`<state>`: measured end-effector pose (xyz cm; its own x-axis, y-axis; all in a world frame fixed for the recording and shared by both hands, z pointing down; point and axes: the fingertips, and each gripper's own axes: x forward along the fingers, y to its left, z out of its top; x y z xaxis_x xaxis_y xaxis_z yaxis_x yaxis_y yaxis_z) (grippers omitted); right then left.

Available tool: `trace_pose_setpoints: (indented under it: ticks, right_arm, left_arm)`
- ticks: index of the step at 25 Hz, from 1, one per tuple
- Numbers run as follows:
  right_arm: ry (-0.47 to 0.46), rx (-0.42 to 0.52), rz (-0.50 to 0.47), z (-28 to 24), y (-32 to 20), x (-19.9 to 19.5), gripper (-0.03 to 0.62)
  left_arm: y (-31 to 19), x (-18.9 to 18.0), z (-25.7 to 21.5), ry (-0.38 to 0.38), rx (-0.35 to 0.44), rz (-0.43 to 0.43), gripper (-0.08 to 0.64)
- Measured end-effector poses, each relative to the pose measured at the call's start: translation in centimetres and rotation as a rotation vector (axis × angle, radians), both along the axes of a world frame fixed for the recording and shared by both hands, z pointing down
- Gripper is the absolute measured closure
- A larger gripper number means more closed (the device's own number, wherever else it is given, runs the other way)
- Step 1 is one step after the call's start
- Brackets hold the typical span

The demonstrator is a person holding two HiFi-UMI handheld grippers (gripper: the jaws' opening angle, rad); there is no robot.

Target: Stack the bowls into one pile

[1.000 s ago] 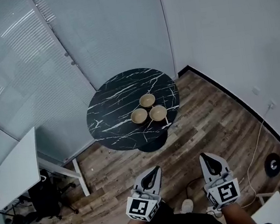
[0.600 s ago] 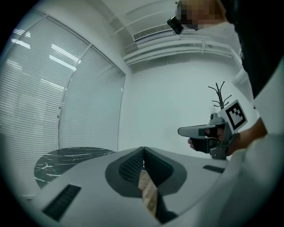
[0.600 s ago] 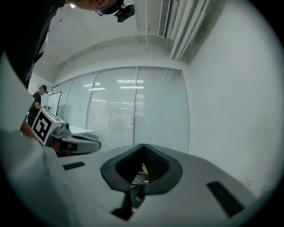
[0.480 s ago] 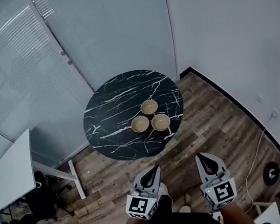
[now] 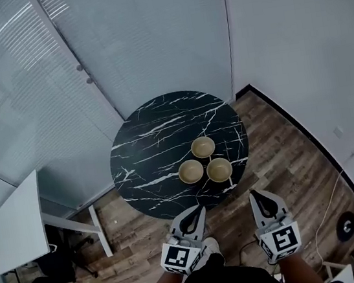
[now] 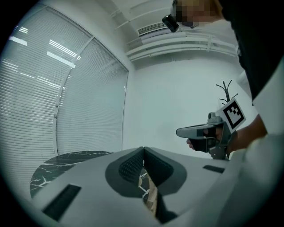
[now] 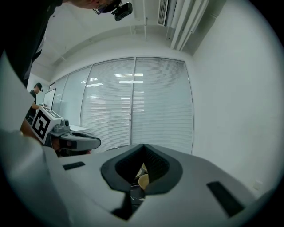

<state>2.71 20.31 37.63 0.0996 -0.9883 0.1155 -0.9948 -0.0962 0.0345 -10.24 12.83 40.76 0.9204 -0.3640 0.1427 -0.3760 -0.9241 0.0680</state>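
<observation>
Three tan bowls stand apart in a cluster on the near right part of a round black marble table [image 5: 157,140]: one at the back [image 5: 202,147], one front left [image 5: 191,171], one front right [image 5: 219,169]. Both grippers are held level just short of the table's near edge, over the wooden floor. The left gripper [image 5: 197,210] has its jaws together with nothing in them, and the right gripper [image 5: 257,193] is the same. In the left gripper view the jaws [image 6: 143,150] meet, and the right gripper [image 6: 183,131] shows beside them. A bowl [image 7: 143,181] peeks below the right gripper's shut jaws [image 7: 143,146].
A glass wall with blinds [image 5: 85,46] runs behind the table and a white wall [image 5: 306,34] stands to the right. A white desk [image 5: 15,222] and a dark chair [image 5: 53,263] sit at the left. A cable and a round stand base [image 5: 346,226] lie on the floor at the right.
The person has walked toward the table with both grippers carried along; the table and bowls now sit lower in the head view and much nearer the gripper tips. Both grippers stay shut.
</observation>
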Motion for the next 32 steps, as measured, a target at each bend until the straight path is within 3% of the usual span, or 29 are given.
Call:
trace_pose_setpoints:
  ticks: [15, 25, 29, 32]
  right_arm:
    - [0.022, -0.056, 0.004, 0.9, -8.8, -1.1, 0.581]
    - [-0.002, -0.108, -0.021, 3.1, -11.9, 0.5, 0.581]
    - [-0.032, -0.148, -0.041, 4.9, -13.7, 2.0, 0.581]
    - [-0.042, -0.189, -0.079, 6.5, -15.3, 3.4, 0.580]
  left_arm:
    - [-7.7, -0.4, 0.0, 0.039, 0.004, 0.067, 0.546]
    - [-10.2, 0.1, 0.4, 0.049, -0.052, 0.019, 0.546]
    - [-12.0, 0.4, 2.8, -0.024, -0.041, -0.014, 0.546]
    - [-13.4, 1.8, 3.4, -0.037, -0.043, -0.043, 0.546]
